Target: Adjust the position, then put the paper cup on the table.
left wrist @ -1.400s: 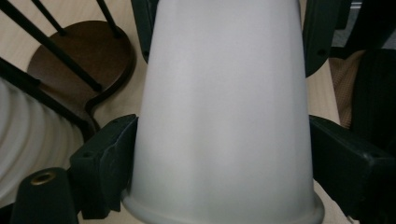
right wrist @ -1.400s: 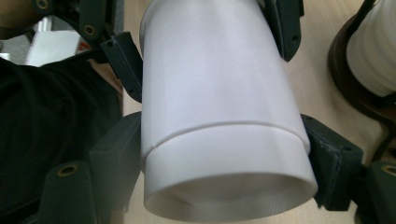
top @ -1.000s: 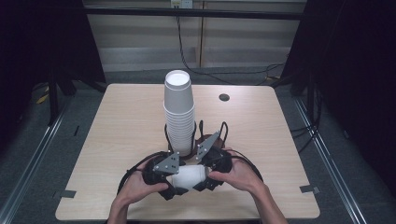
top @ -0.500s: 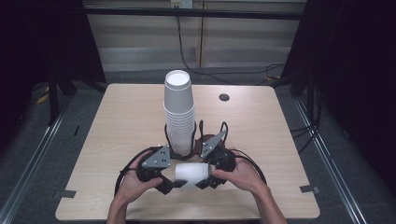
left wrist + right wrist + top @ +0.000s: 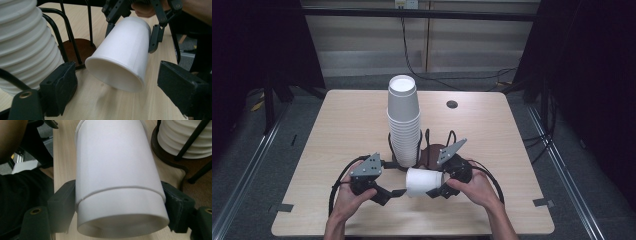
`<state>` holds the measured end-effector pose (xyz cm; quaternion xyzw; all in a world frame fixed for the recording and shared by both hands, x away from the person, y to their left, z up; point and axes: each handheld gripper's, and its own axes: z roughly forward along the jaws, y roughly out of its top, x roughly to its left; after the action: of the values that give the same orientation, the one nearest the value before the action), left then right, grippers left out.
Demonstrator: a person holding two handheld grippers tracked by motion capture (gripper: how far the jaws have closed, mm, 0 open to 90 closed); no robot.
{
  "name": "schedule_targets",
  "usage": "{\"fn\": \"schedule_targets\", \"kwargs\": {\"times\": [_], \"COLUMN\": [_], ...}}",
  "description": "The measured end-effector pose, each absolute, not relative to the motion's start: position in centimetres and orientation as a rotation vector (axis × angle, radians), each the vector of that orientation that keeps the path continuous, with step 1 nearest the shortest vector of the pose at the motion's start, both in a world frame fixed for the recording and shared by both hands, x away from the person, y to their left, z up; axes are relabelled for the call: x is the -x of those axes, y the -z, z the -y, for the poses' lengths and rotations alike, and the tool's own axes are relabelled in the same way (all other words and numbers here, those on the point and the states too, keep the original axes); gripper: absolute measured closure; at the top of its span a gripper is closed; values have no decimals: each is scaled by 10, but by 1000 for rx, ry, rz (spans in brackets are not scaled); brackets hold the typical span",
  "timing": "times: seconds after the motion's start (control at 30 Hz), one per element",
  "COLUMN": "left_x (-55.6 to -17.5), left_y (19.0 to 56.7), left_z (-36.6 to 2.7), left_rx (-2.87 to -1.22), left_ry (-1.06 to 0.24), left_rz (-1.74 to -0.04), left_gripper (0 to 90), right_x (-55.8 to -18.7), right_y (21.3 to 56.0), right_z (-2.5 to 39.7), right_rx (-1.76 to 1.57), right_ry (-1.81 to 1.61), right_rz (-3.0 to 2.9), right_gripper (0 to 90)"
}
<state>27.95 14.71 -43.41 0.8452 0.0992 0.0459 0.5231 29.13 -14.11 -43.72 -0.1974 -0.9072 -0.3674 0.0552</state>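
Tabletop (image 5: pixel 337 130): cup (image 5: pixel 422 182) between right gripper (image 5: pixel 437 191) jaws

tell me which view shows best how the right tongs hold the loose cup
The right gripper view: both jaws of the right tongs press the sides of the cup. The left gripper view shows the cup tilted, mouth open toward the camera. The high view shows it small.

Tools: two, left tool (image 5: pixel 398 192) and right tool (image 5: pixel 435 192). Loose paper cups (image 5: pixel 422 182): two, nested as one. Cup stacks (image 5: pixel 404 122): one, individual cups too many to tell. Wire holders (image 5: pixel 432 150): one. Tables (image 5: pixel 342 125): one. Dark discs (image 5: pixel 452 104) near far edge: one.
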Motion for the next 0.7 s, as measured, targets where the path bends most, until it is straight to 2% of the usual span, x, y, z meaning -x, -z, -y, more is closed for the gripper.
{"fn": "schedule_targets", "kwargs": {"times": [0.5,0.7], "left_x": [-276,-274], "left_y": [442,445], "left_z": [-168,-172], "left_rx": [-1869,-1864], "left_ry": [-103,-101], "left_rz": [-274,-274], "left_gripper": [155,155], "right_x": [-286,-286], "right_y": [446,448], "right_z": [141,139], "right_rx": [631,628], "right_ry": [1297,1387], "right_rz": [2693,2675], "right_gripper": [227,228]}}
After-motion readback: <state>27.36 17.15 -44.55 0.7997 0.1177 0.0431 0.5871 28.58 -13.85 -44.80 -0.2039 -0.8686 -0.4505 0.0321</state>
